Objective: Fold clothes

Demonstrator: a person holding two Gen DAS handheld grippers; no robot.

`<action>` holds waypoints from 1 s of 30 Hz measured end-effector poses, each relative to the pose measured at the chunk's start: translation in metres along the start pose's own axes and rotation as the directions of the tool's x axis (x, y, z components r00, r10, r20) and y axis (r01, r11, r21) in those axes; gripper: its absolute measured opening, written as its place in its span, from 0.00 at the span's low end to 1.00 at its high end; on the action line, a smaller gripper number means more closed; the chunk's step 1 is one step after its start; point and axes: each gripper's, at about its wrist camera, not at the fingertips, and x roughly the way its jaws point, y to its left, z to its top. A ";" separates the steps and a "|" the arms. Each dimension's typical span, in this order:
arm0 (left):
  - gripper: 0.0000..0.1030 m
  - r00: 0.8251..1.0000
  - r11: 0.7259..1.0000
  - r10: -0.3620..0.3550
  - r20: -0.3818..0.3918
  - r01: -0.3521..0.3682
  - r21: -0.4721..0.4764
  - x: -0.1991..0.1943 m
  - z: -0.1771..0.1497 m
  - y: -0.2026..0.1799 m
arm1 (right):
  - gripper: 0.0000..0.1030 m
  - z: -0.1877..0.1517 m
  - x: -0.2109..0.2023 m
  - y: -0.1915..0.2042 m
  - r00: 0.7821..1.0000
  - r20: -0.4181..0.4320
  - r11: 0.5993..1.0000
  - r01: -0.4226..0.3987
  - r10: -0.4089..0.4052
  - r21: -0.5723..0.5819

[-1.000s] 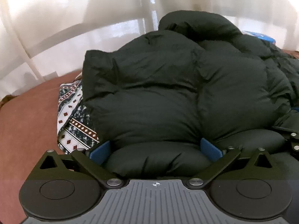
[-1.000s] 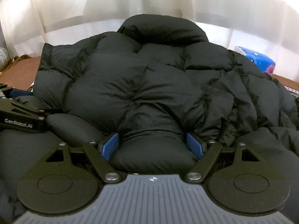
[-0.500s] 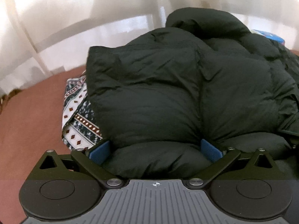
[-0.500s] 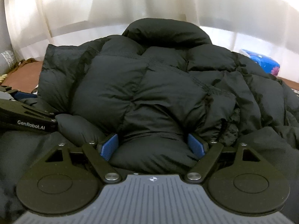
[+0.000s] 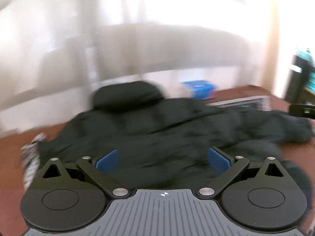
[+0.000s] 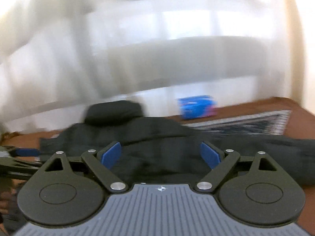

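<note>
**Ana:** Black, puffy and quilted, the down jacket [image 5: 157,133] sprawls across the reddish-brown tabletop [image 5: 11,157] through mid-frame, its rounded collar roll at the far end. Sheer white curtains [image 5: 137,39] fill the top.

**Ben:** A second ago it bulged up close between the pads; now it lies lower and farther off, all blurred.

**Ana:** Patterned cloth [image 5: 31,161] peeks out at lower left, a blue packet [image 6: 196,107] sits beyond.

**Ben:** Left tool [image 5: 163,158]: blue pads spread wide, gripping nothing. Right tool [image 6: 160,154]: jaws opening, nothing pinched.
</note>
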 end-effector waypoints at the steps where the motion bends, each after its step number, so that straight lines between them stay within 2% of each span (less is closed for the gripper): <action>1: 0.99 1.000 0.999 -0.030 0.002 0.030 0.016 0.004 0.006 -0.016 | 0.87 0.001 -0.005 -0.018 1.000 0.000 0.999 0.029 -0.029 0.014; 6: 1.00 0.992 0.990 -0.128 0.018 0.127 0.066 0.032 0.029 -0.104 | 0.87 0.003 -0.027 -0.111 0.991 -0.008 0.990 0.133 -0.133 0.047; 11: 1.00 0.988 0.962 -0.149 -0.027 0.151 0.227 0.076 0.034 -0.212 | 0.87 0.002 -0.033 -0.216 0.982 -0.046 0.975 0.188 -0.184 0.115; 12: 1.00 0.990 0.953 -0.139 -0.040 0.144 0.267 0.088 0.032 -0.232 | 0.87 0.001 -0.033 -0.235 0.980 -0.052 0.972 0.197 -0.192 0.127; 14: 0.99 0.995 0.940 -0.063 -0.075 0.085 0.331 0.114 0.026 -0.260 | 0.87 0.001 -0.029 -0.273 0.979 -0.077 0.967 0.201 -0.191 0.155; 18: 0.99 0.987 0.918 0.031 -0.158 0.034 0.396 0.147 0.009 -0.286 | 0.87 -0.002 -0.011 -0.325 0.979 -0.133 0.966 0.180 -0.157 0.183; 22: 0.99 0.968 0.883 0.106 -0.228 0.014 0.470 0.173 -0.005 -0.296 | 0.87 -0.009 0.012 -0.359 0.978 -0.171 0.959 0.156 -0.117 0.236; 28: 0.95 0.921 0.881 0.154 -0.359 0.036 0.471 0.212 -0.008 -0.302 | 0.87 -0.025 0.040 -0.388 0.977 -0.208 0.928 0.115 -0.042 0.354; 29: 0.95 0.920 0.881 0.150 -0.361 0.042 0.472 0.213 -0.007 -0.302 | 0.87 -0.028 0.043 -0.391 0.977 -0.210 0.922 0.104 -0.026 0.372; 30: 0.89 0.920 0.880 0.146 -0.363 0.047 0.473 0.214 -0.005 -0.303 | 0.87 -0.031 0.045 -0.394 0.977 -0.212 0.915 0.093 -0.008 0.392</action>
